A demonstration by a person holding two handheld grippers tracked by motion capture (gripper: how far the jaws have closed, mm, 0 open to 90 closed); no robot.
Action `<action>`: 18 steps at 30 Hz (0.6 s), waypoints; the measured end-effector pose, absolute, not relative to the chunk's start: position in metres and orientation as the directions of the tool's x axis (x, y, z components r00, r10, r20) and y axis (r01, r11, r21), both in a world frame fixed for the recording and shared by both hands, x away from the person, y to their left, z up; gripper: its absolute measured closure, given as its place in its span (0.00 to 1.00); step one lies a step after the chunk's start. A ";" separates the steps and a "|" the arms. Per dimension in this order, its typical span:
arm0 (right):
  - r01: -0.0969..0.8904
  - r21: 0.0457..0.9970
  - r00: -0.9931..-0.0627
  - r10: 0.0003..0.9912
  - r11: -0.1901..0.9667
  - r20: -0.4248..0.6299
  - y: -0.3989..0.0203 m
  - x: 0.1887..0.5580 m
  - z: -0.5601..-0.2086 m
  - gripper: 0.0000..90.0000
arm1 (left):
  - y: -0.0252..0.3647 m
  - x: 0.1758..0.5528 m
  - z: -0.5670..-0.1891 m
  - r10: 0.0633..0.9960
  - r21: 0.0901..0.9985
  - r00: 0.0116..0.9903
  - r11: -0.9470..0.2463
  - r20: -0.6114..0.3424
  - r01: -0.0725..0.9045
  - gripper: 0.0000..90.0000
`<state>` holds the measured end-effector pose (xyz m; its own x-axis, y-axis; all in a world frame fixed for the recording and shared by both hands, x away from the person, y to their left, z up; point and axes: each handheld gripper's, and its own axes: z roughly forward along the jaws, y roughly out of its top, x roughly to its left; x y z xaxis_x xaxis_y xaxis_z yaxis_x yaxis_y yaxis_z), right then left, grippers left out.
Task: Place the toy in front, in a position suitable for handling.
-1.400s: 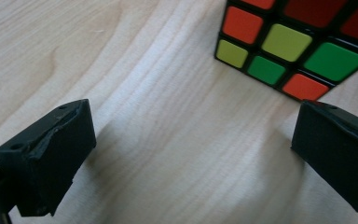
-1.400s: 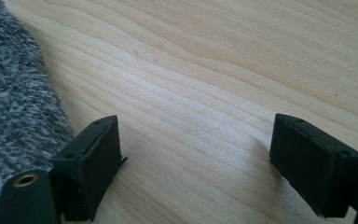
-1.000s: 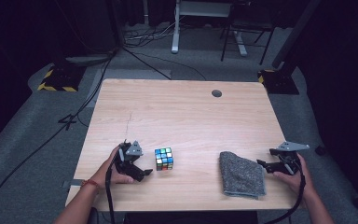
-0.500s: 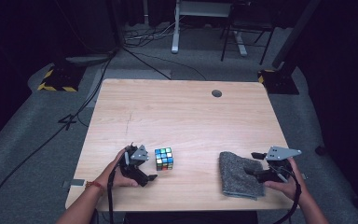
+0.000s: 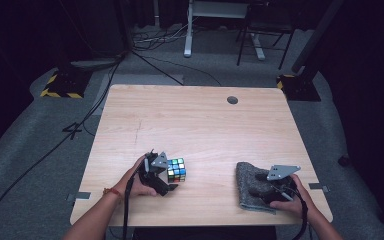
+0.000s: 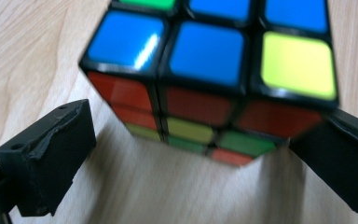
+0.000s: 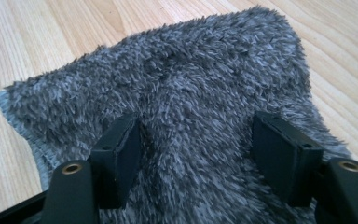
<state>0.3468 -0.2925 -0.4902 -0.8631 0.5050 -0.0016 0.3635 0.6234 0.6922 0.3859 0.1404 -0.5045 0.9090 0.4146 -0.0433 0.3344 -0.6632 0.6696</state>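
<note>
Dark floor and a tangle of cables were seen around a light wooden table (image 5: 195,125), with a small round grommet hole (image 5: 232,100) near its far edge.

Toward the near left of the table, a puzzle cube (image 5: 176,169) was sat flat on the wood, blue and yellow stickers facing up in the left gripper view (image 6: 209,70). The left gripper (image 5: 163,179) was brought right up beside it. In its own view (image 6: 186,154) the jaws were spread wide with the cube's lower corner between them; the right-hand jaw was seen at or just touching the cube's edge, the other clearly apart from it, so nothing was actually clamped.

Over at the near right, a fuzzy grey cloth (image 5: 252,186) was laid on the table, slightly bunched up. The right gripper (image 5: 262,190) was held over it, and from its own view (image 7: 193,144) the jaws were pushed down into the pile with a ridge of cloth (image 7: 177,93) between them. Those jaws had just been closing, but a good gap was left and the cloth wasn't pinched tight yet.

The two things were kept well apart from each other.
</note>
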 end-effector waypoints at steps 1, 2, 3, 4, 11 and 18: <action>0.363 0.692 -0.863 0.505 0.623 -0.002 -0.292 0.347 -0.490 0.38 | 0.140 0.386 -0.505 0.415 0.670 0.909 -0.663 -0.043 0.334 0.01; 0.366 0.692 -0.862 0.507 0.622 0.000 -0.293 0.347 -0.491 0.38 | 0.139 0.387 -0.504 0.409 0.672 0.912 -0.666 -0.034 0.324 0.01; 0.364 0.688 -0.861 0.509 0.627 -0.008 -0.293 0.348 -0.491 0.38 | 0.137 0.387 -0.504 0.409 0.677 0.912 -0.665 -0.024 0.316 0.04; 0.363 0.688 -0.860 0.510 0.628 -0.011 -0.293 0.349 -0.492 0.38 | 0.137 0.388 -0.504 0.405 0.679 0.914 -0.664 -0.025 0.313 0.07; 0.378 0.691 -0.853 0.521 0.616 0.002 -0.299 0.354 -0.493 0.38 | 0.139 0.389 -0.502 0.375 0.708 0.927 -0.647 -0.025 0.281 0.28; 0.395 0.697 -0.835 0.551 0.598 0.000 -0.305 0.359 -0.494 0.38 | 0.139 0.389 -0.501 0.372 0.731 0.928 -0.627 -0.022 0.269 0.34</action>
